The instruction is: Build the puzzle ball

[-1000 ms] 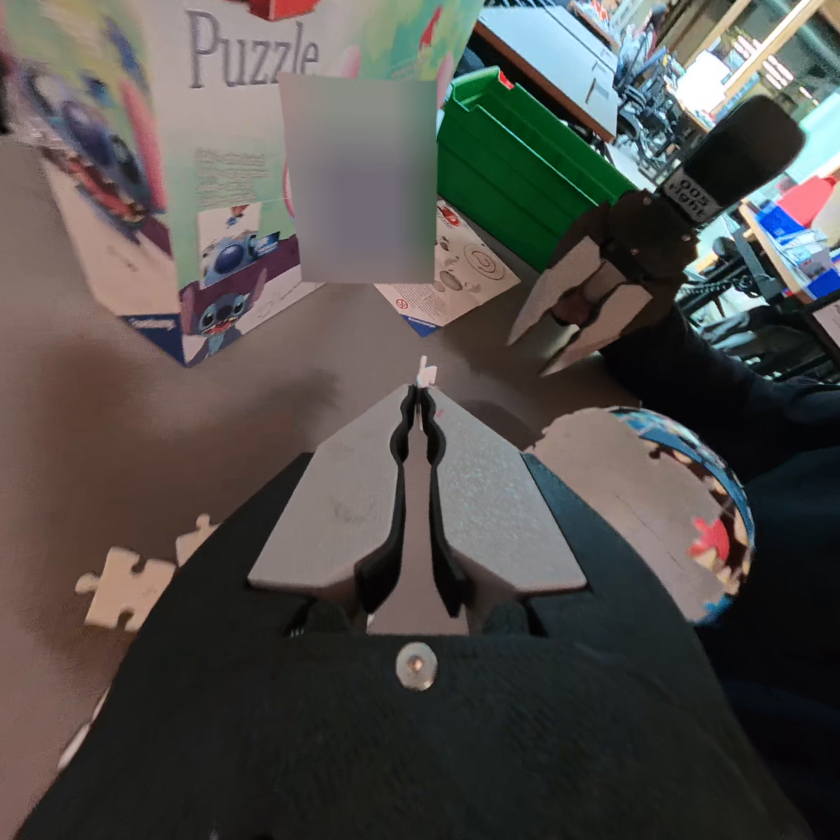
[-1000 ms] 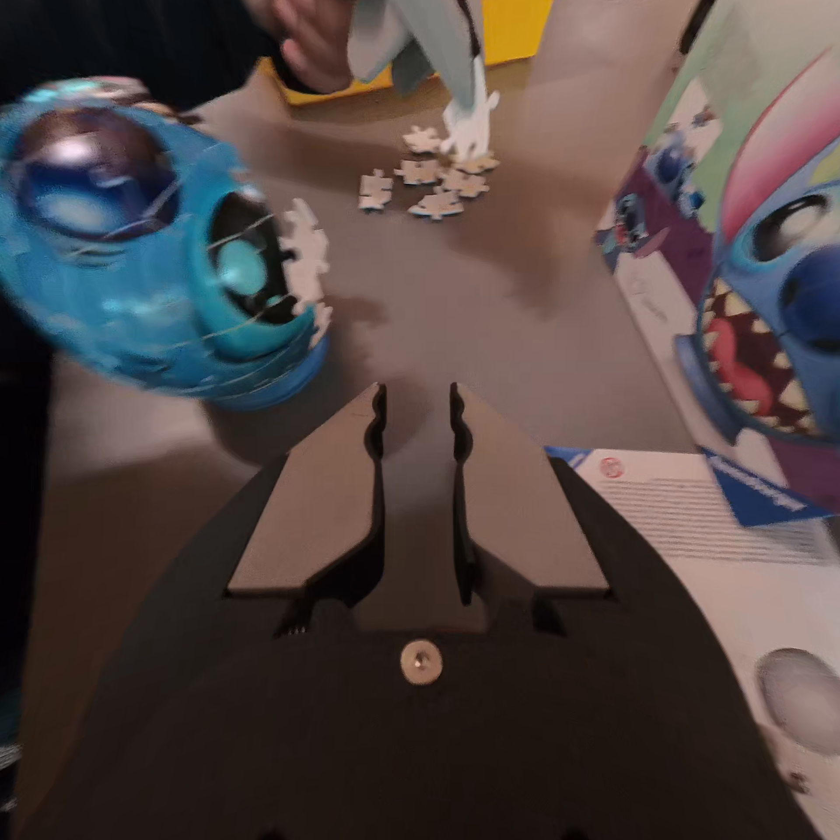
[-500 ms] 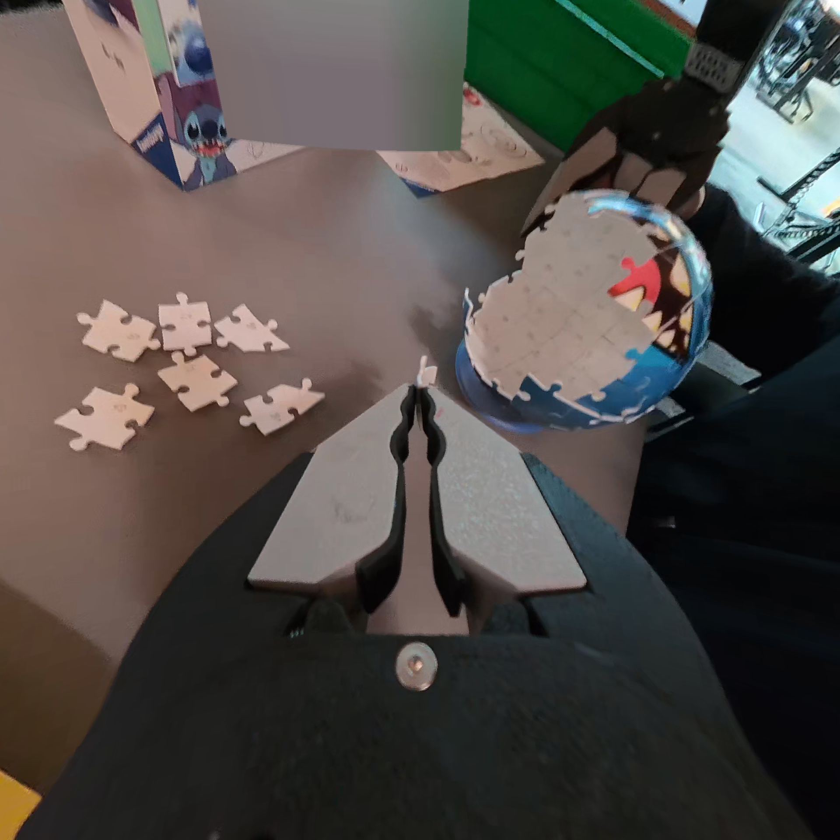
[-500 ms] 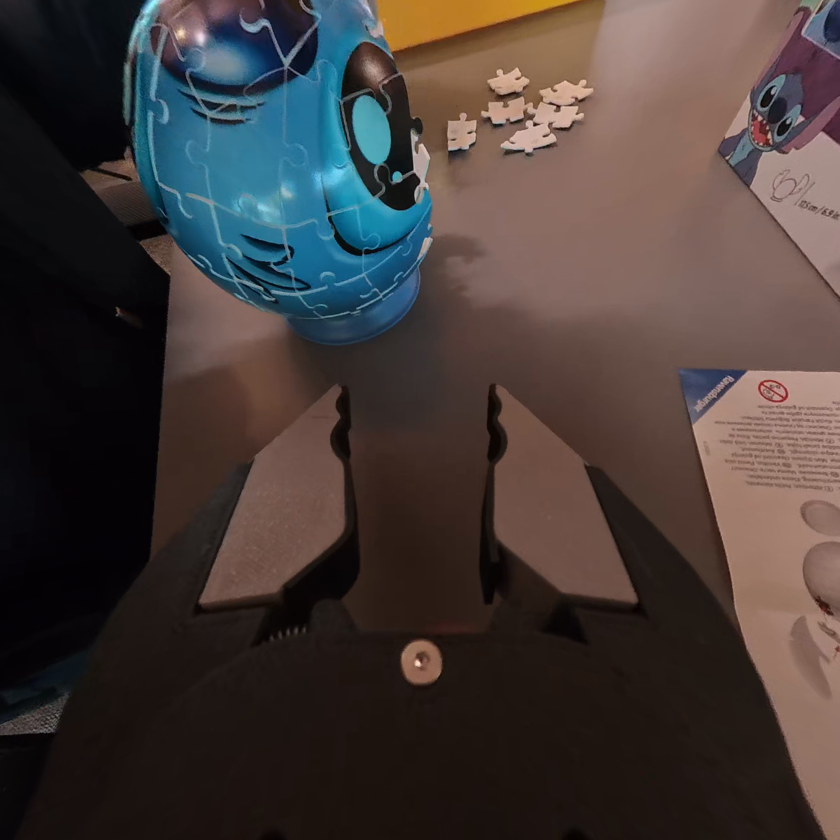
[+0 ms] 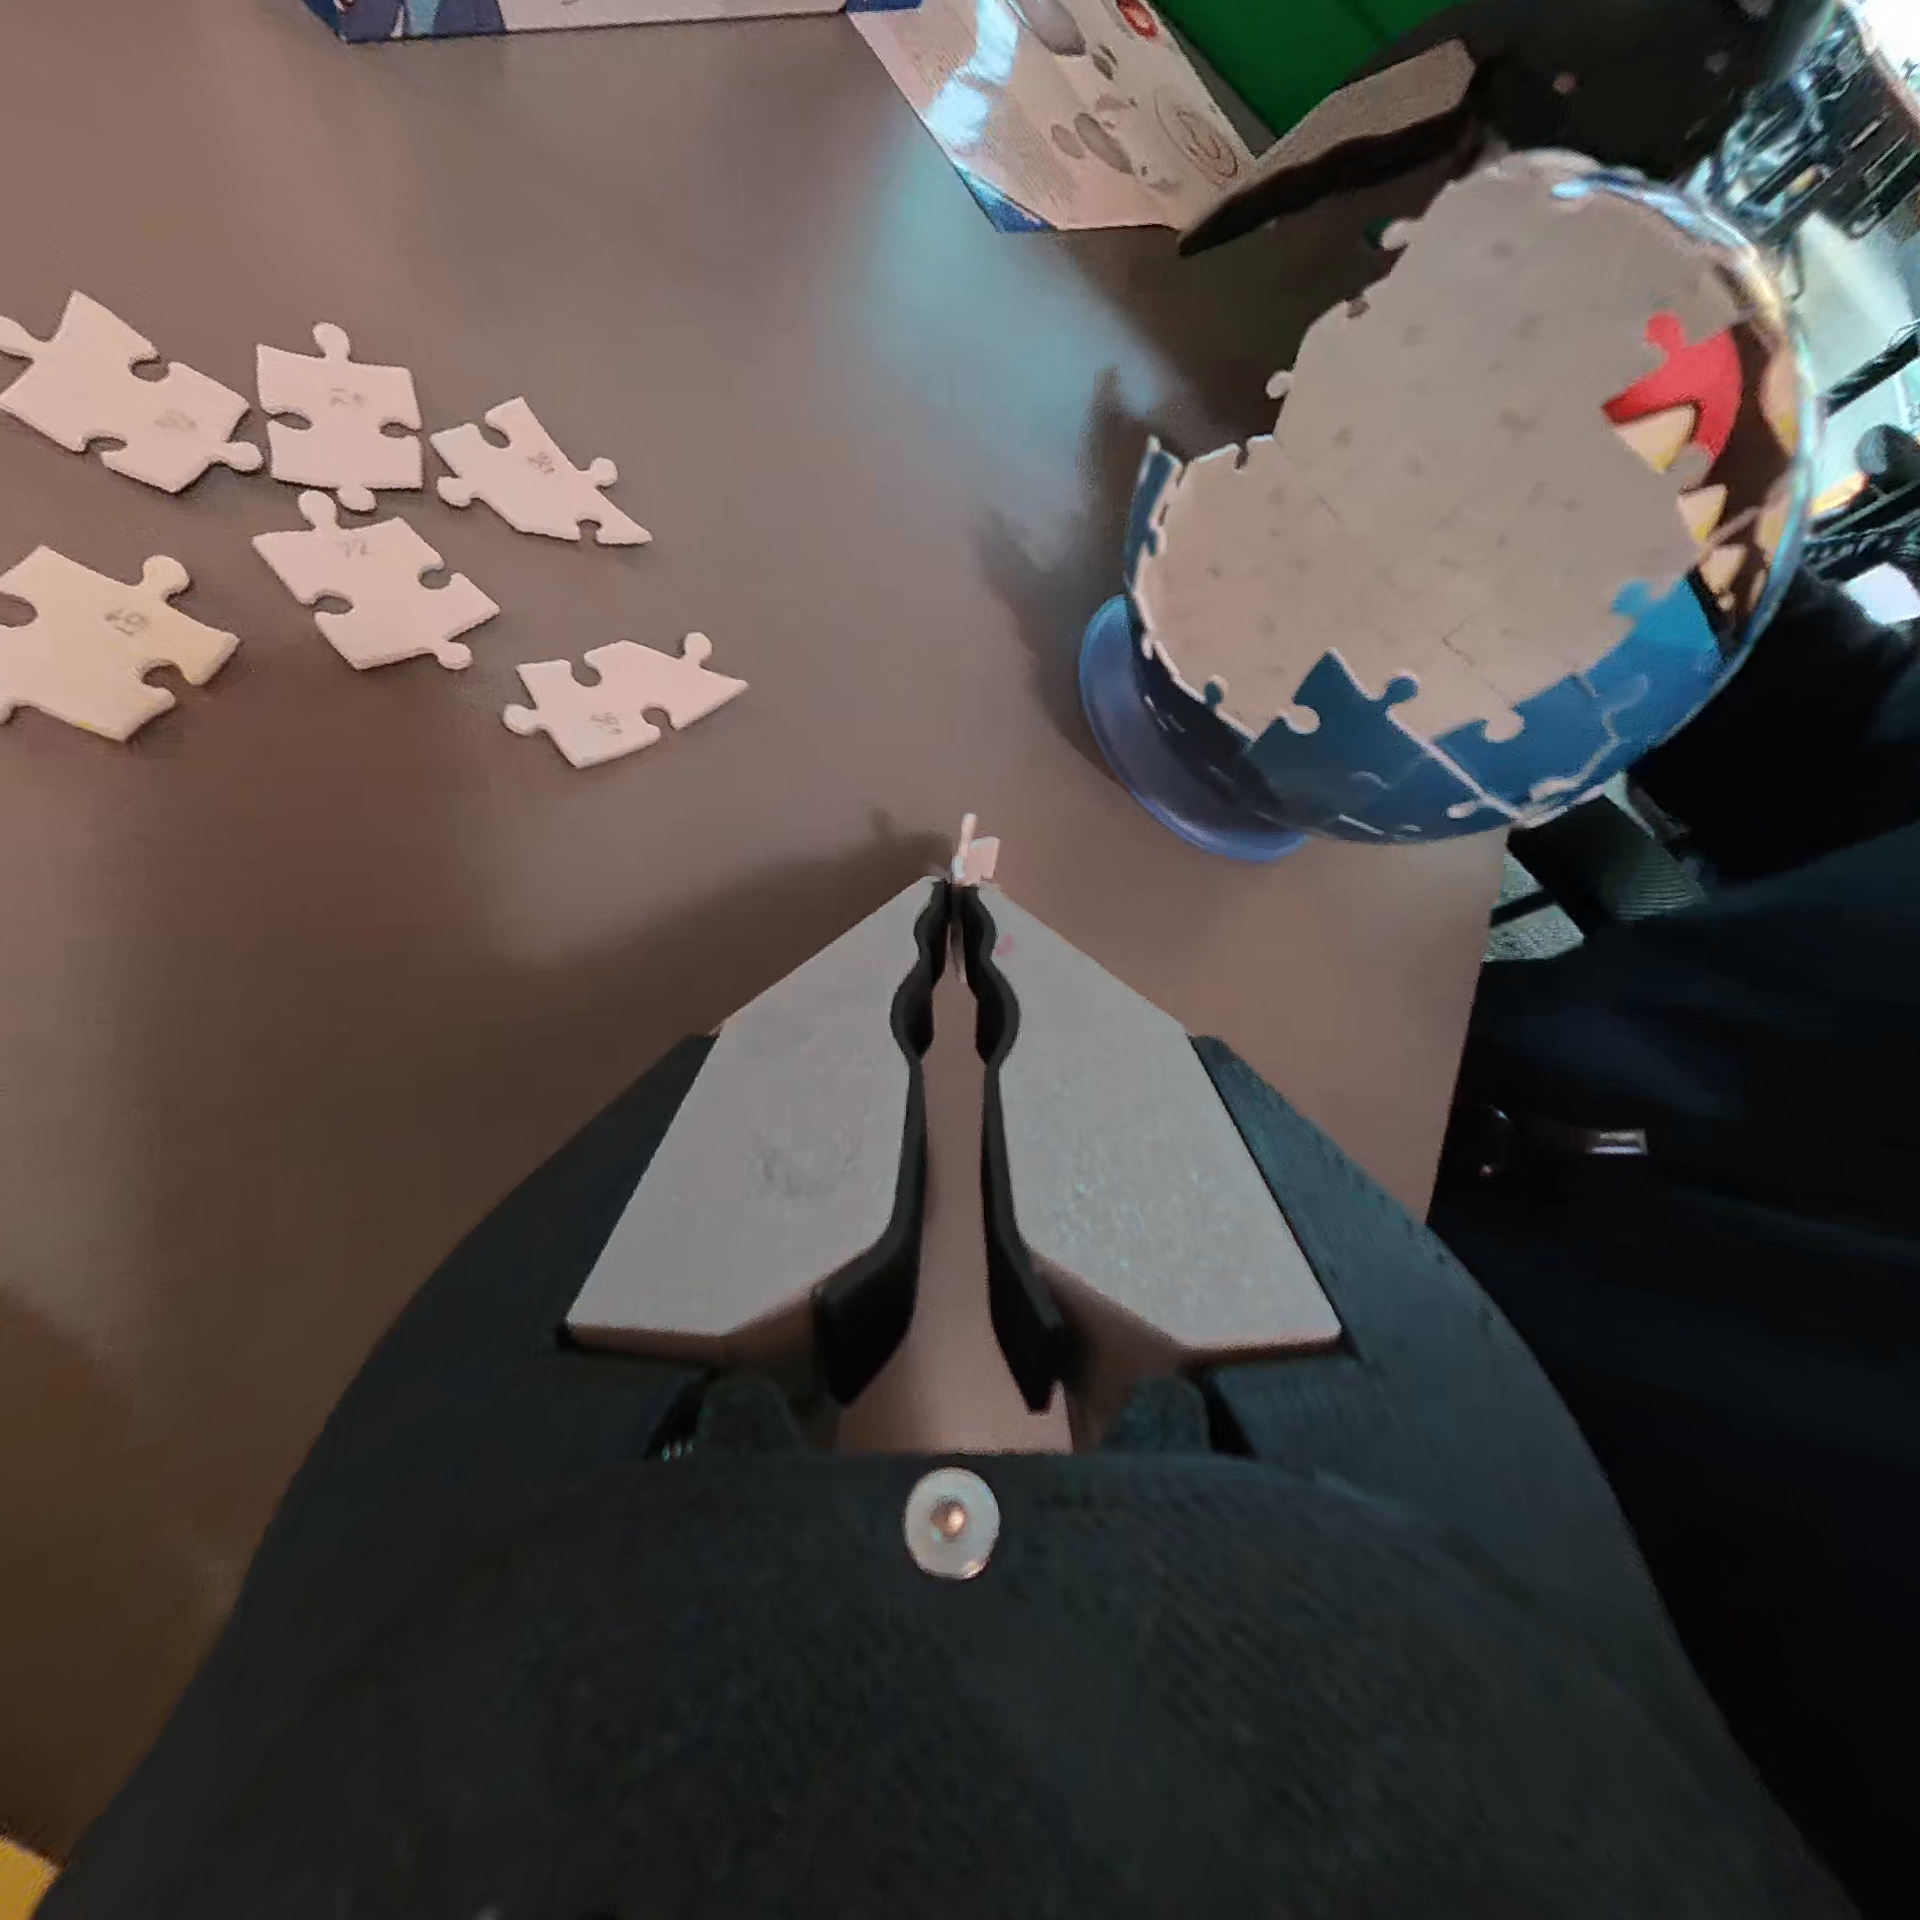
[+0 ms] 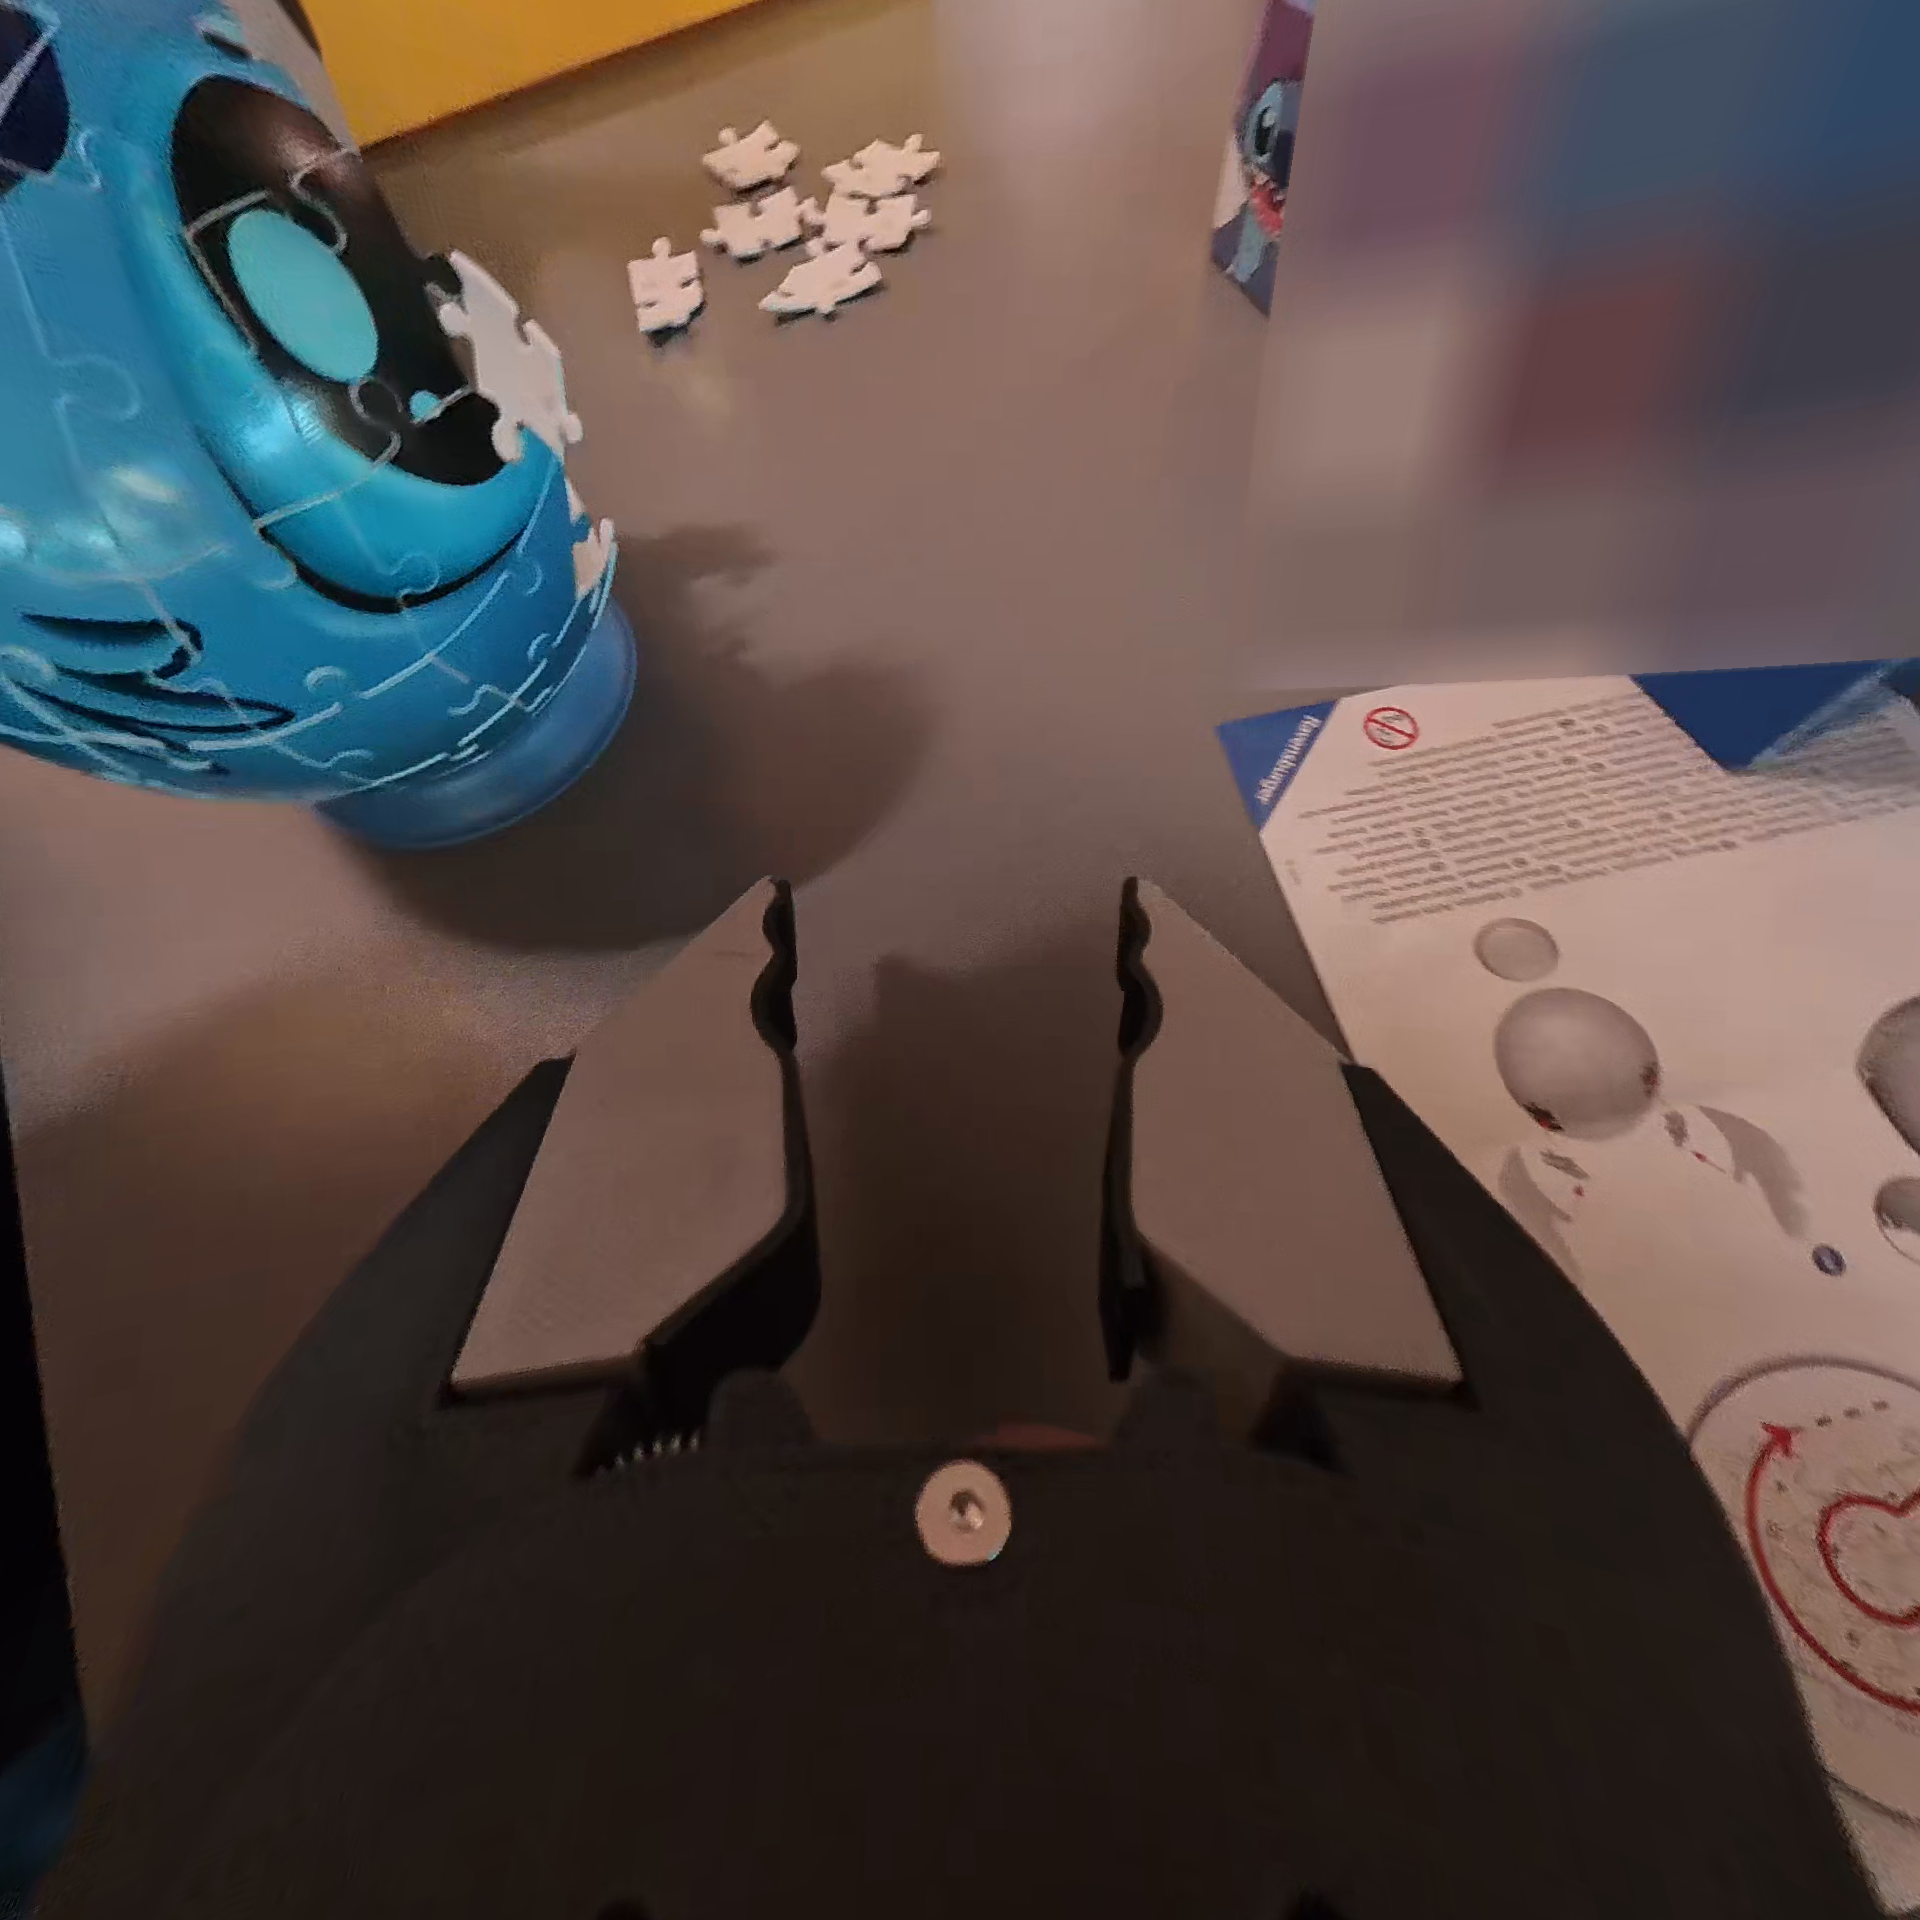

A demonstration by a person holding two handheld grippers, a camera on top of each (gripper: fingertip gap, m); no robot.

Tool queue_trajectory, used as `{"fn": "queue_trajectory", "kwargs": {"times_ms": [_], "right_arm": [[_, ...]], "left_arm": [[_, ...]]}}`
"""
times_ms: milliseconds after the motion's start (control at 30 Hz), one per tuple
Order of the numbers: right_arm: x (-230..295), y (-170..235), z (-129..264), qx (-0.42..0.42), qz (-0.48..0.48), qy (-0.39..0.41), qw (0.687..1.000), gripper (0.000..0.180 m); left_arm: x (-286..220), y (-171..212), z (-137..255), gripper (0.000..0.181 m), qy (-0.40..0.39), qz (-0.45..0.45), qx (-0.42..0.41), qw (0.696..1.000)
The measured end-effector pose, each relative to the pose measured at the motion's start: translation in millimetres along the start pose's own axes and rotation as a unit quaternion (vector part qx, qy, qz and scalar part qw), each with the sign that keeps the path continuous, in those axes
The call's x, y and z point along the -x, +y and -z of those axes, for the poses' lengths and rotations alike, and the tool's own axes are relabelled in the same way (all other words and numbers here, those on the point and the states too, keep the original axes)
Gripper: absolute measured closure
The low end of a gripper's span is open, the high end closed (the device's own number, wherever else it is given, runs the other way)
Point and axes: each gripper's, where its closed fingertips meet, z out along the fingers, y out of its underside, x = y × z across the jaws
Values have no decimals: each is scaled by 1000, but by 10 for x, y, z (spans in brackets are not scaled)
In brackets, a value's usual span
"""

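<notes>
The half-built blue puzzle ball (image 5: 1475, 540) stands tilted on its blue ring base (image 5: 1164, 769) on the brown table, its white inner side open toward my left gripper. It also shows in the right wrist view (image 6: 239, 499), outer blue face with a black eye. My left gripper (image 5: 956, 894) is shut on a puzzle piece (image 5: 975, 857) held edge-on, its white tip poking out, left of and below the ball's base. My right gripper (image 6: 951, 904) is open and empty above the table, right of the ball; it also shows behind the ball in the left wrist view (image 5: 1351, 145).
Several loose white puzzle pieces (image 5: 343, 530) lie face down to the left; they also show far off in the right wrist view (image 6: 800, 229). An instruction sheet (image 6: 1621, 987) lies at the right. The puzzle box (image 6: 1257, 177) stands behind. A green bin (image 5: 1247, 42) is at the back.
My left gripper tilted down and came closer to the table with the piece held. The ball now stands on its base. My right gripper opened wider and moved right.
</notes>
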Motion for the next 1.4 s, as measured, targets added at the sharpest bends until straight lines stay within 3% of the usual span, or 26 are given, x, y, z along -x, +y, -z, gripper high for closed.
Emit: {"fn": "queue_trajectory", "kwargs": {"times_ms": [167,367,667,1000,1100,1267,1400], "right_arm": [[-112,-33,120,-30,6,51,998,124],[-92,12,167,-26,19,64,997,123],[-7,45,151,-15,44,55,997,122],[101,59,118,-7,73,34,997,124],[93,66,89,0,81,38,996,125],[-112,50,42,9,72,74,995,120],[-274,-28,87,-15,56,107,993,109]], "left_arm": [[141,-62,-187,180,-16,20,18,1000],[182,-53,-263,157,-22,53,15,998],[133,61,-23,122,-59,-1,-11,998],[-173,73,114,121,35,-20,-51,998],[-266,-157,262,126,76,-33,-136,987],[1,-304,460,110,-46,-100,-196,974],[0,-352,556,99,-46,-99,-229,967]]}}
